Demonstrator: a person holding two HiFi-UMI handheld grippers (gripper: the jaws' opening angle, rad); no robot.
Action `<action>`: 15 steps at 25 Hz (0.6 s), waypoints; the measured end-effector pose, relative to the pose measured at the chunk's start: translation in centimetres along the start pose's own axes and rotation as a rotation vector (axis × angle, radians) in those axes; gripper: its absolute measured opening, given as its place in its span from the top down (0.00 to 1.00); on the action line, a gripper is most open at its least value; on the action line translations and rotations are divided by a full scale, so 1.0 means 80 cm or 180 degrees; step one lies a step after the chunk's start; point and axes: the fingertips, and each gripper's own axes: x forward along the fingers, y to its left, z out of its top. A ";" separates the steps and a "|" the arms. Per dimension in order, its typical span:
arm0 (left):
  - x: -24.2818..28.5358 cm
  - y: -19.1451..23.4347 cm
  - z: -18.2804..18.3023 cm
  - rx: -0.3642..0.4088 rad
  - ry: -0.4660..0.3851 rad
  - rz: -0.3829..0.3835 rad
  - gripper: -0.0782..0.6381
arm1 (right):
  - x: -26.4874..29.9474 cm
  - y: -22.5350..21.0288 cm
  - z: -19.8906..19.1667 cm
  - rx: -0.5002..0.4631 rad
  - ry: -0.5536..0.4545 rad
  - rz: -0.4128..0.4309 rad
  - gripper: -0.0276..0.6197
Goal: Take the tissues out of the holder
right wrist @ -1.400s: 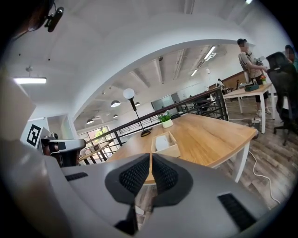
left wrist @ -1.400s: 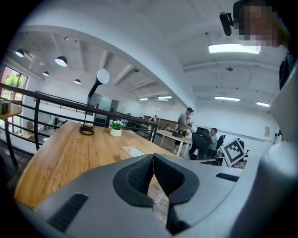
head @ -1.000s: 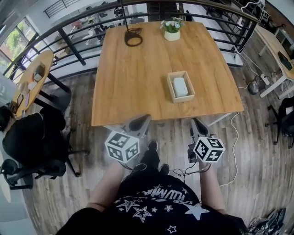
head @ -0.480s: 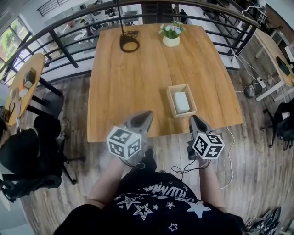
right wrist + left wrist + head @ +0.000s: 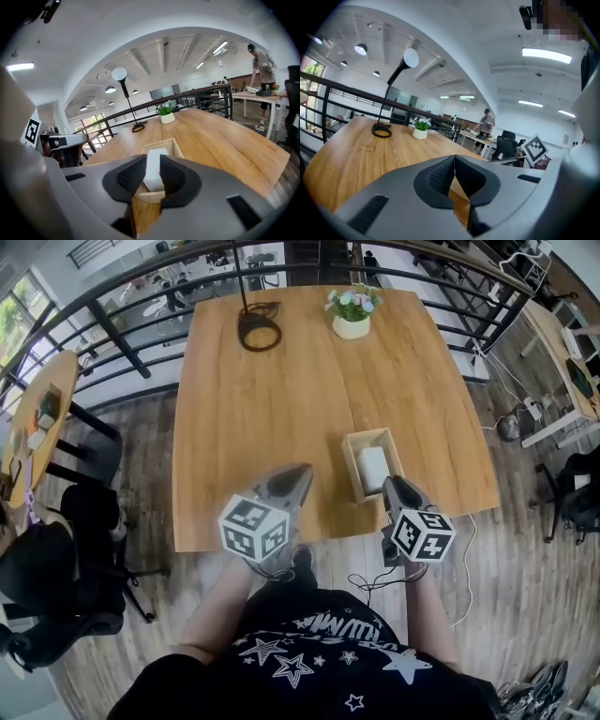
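Note:
A shallow wooden holder (image 5: 351, 471) sits near the front right of the wooden table (image 5: 262, 409), with a white stack of tissues (image 5: 374, 467) lying in it. My right gripper (image 5: 395, 487) hovers just short of the holder's near end. In the right gripper view the tissues (image 5: 154, 174) and holder (image 5: 177, 147) lie straight ahead beyond the right gripper (image 5: 153, 159). Its jaws have just been opening to a narrow gap, with nothing between the pads. My left gripper (image 5: 302, 471) is over the table left of the holder. The left gripper (image 5: 454, 158) is shut and empty.
A potted plant (image 5: 352, 315) and a lamp base with a coiled cable (image 5: 255, 329) stand at the table's far end. A black railing (image 5: 141, 310) runs behind the table. Office chairs (image 5: 56, 559) are on the floor at left. A person (image 5: 260, 61) stands at a distant desk.
Both grippers have moved forward from the floor side over the table's near edge, towards the holder. The right gripper's tip now nearly reaches the holder's near end.

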 end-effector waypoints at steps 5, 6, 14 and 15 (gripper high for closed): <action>0.022 0.017 0.006 -0.0005 0.0025 -0.0048 0.87 | 0.029 -0.003 -0.006 -0.0007 0.0218 0.0033 0.66; 0.026 0.021 0.007 -0.0007 0.0027 -0.0057 0.87 | 0.035 -0.003 -0.009 -0.0023 0.0288 0.0044 0.64; 0.053 0.049 0.011 -0.0062 0.0064 -0.0128 0.87 | 0.071 -0.012 -0.029 -0.0136 0.0730 -0.0123 0.51; 0.056 0.052 0.011 -0.0070 0.0068 -0.0139 0.87 | 0.074 -0.014 -0.032 -0.0133 0.0784 -0.0128 0.50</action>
